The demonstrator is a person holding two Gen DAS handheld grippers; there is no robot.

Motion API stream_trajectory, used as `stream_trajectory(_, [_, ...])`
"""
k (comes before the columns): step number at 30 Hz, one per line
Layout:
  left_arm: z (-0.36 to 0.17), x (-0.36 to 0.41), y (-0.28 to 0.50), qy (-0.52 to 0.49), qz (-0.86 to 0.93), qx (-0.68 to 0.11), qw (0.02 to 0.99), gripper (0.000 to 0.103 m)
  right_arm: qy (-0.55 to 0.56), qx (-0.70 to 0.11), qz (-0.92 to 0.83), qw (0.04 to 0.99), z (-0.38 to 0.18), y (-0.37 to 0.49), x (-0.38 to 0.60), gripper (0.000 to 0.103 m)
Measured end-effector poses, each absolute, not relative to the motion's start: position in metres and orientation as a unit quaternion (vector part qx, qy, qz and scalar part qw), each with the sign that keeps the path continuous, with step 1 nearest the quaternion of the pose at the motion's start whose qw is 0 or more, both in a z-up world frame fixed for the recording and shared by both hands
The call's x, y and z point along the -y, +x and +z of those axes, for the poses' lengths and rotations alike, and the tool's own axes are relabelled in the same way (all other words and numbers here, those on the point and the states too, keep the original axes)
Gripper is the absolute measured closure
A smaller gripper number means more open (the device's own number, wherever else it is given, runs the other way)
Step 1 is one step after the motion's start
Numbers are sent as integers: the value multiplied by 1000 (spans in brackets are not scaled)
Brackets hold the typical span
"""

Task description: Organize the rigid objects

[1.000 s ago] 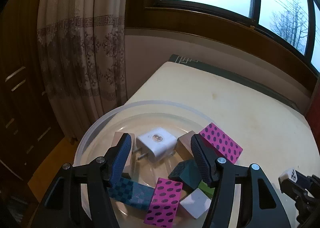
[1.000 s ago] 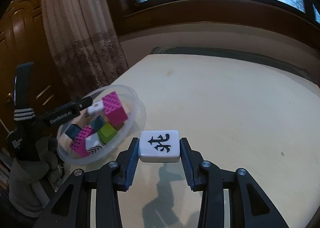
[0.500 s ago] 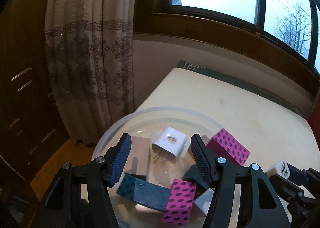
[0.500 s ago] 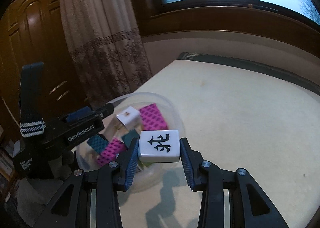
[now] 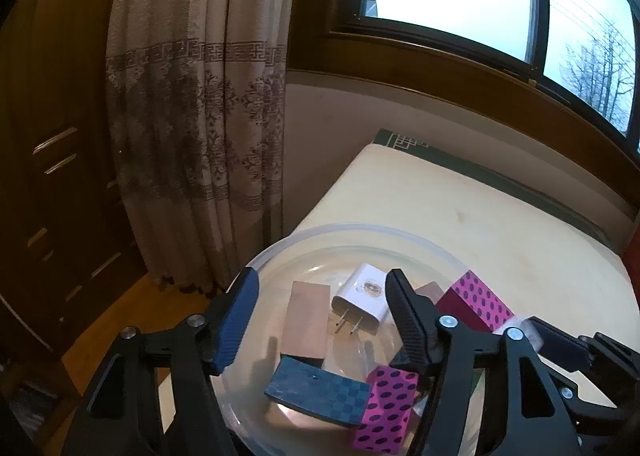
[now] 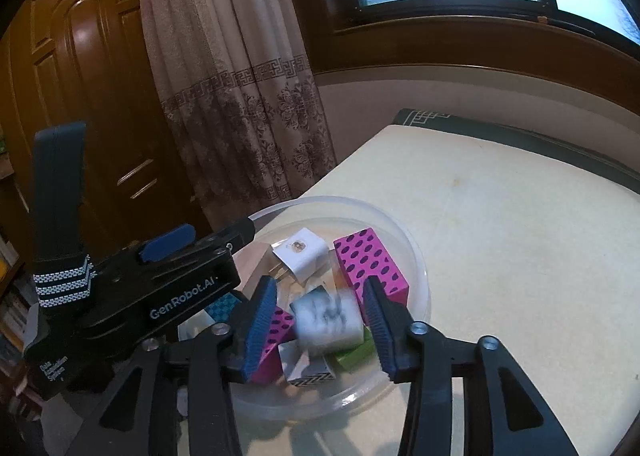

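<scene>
Now the white tile [image 6: 329,319] sits between the fingers of my right gripper [image 6: 320,326], directly above the clear bowl [image 6: 416,256]. It is blurred, and I see a gap between it and each pad, so I judge the fingers spread and the tile loose, probably dropping; I cannot tell for certain whether a pad touches it. Its long axis runs across the fingers, side to side. Straight below it in the bowl lie a green block [image 6: 354,354] and a zigzag-edged white piece [image 6: 308,370]; the tall pink dotted block [image 6: 370,264] stands at the bowl's far right, the white charger [image 6: 302,252] toward its far side.

My left gripper [image 5: 320,326] holds the bowl's near left rim region, fingers spread wide with nothing between them but the bowl's contents beyond: the tan block [image 5: 306,324] and checkered block [image 5: 320,392]. The bowl rests at the bench [image 6: 520,236] corner nearest the curtain [image 6: 236,88], so the right side is nearer the drop point.
</scene>
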State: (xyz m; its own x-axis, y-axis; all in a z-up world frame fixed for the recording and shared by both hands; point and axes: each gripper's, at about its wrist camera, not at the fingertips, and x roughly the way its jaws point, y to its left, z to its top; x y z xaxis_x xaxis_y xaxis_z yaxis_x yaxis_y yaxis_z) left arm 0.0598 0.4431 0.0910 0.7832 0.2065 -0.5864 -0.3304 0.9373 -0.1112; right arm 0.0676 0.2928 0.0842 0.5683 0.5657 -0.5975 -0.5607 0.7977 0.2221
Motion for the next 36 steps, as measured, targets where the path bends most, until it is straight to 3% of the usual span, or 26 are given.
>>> stream_trajectory(9, [90,-444,61,-106,150,-296,937,26,11,-345,298,890,78,64,-277,50])
stream_trajectory(16, [89,-441,60,-101,152,-294,938,23,2,-336,279,899,74,51,-264,31])
stream_trajectory(25, [96,-431,52,-78,162,-285,941,14,1,-340,283,897,72,38,-248,16])
stream_trajectory(28, [101,-427,43,-61,172,-280,942,9,-1,-338,282,898,72,34,-245,0])
stream_trajectory(36, [109,-425,16,-22,221,-280,934,5,-11,-345,279,896,69,27,-245,0])
